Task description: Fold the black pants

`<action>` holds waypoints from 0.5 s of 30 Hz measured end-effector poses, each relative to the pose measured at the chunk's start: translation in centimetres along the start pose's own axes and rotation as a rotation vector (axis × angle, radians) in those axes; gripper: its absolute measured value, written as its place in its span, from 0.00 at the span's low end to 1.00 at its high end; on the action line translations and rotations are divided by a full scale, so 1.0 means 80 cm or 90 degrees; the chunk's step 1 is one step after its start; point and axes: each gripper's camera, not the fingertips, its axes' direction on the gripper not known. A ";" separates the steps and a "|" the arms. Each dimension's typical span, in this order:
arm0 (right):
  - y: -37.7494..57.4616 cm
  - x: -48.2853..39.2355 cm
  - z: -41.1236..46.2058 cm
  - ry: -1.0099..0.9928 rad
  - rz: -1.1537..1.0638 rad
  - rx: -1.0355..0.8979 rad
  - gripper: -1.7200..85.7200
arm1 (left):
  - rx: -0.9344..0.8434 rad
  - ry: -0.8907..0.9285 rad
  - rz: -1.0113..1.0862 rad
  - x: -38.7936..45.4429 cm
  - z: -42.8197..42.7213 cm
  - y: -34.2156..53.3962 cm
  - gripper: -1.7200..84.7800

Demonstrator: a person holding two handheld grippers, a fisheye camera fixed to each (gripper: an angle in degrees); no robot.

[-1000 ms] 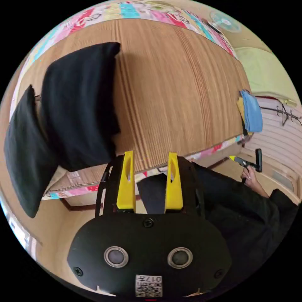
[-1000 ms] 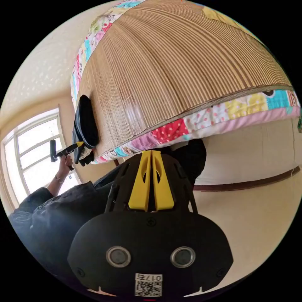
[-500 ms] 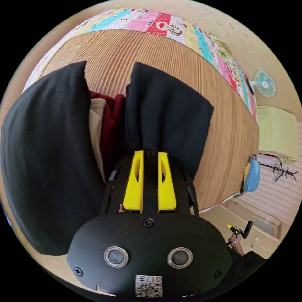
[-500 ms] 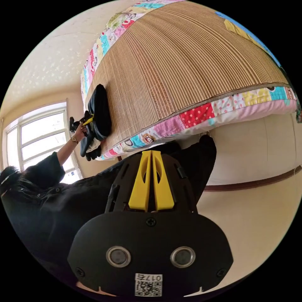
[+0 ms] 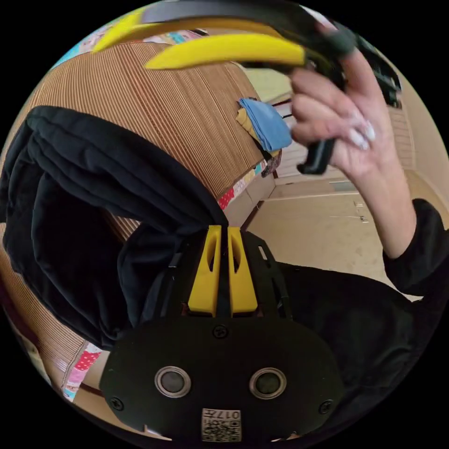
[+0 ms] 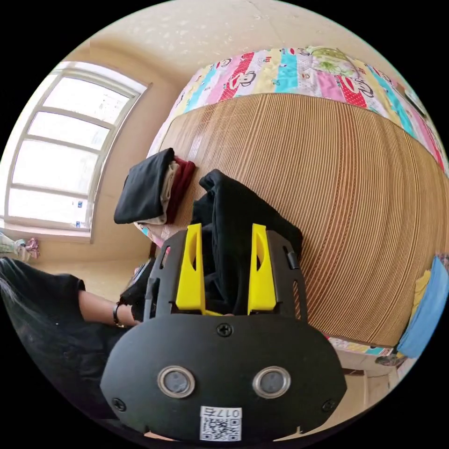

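The black pants hang as a thick bunched bundle over the woven bed mat near its edge. My left gripper is shut on a fold of them at its tips. In the right gripper view the black pants rise up between the jaws of my right gripper, which stand wide apart and open. In the left gripper view the right gripper reaches in along the top, held by a hand, jaws apart above the mat.
A folded stack of black, cream and red clothes lies at the mat's corner beside the window. A blue cloth sits at the far edge of the bed. The person's dark sleeve and the floor lie below.
My left gripper closed on the pants and pulled them away from the stack. My right gripper swung from the bedside to the pants and opened around them.
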 end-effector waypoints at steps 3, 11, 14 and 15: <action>-0.043 0.042 0.103 0.010 0.090 -0.166 0.18 | -0.037 0.003 0.014 0.006 0.006 0.031 0.04; 0.069 0.121 0.064 -0.351 0.250 -0.005 0.10 | 0.183 0.108 -0.147 -0.083 -0.144 0.143 0.17; 0.127 0.120 0.027 -0.456 0.229 0.037 0.10 | 0.305 0.155 -0.245 -0.129 -0.196 0.163 0.21; 0.145 0.114 0.013 -0.504 0.212 0.049 0.10 | 0.314 0.169 -0.250 -0.134 -0.199 0.161 0.22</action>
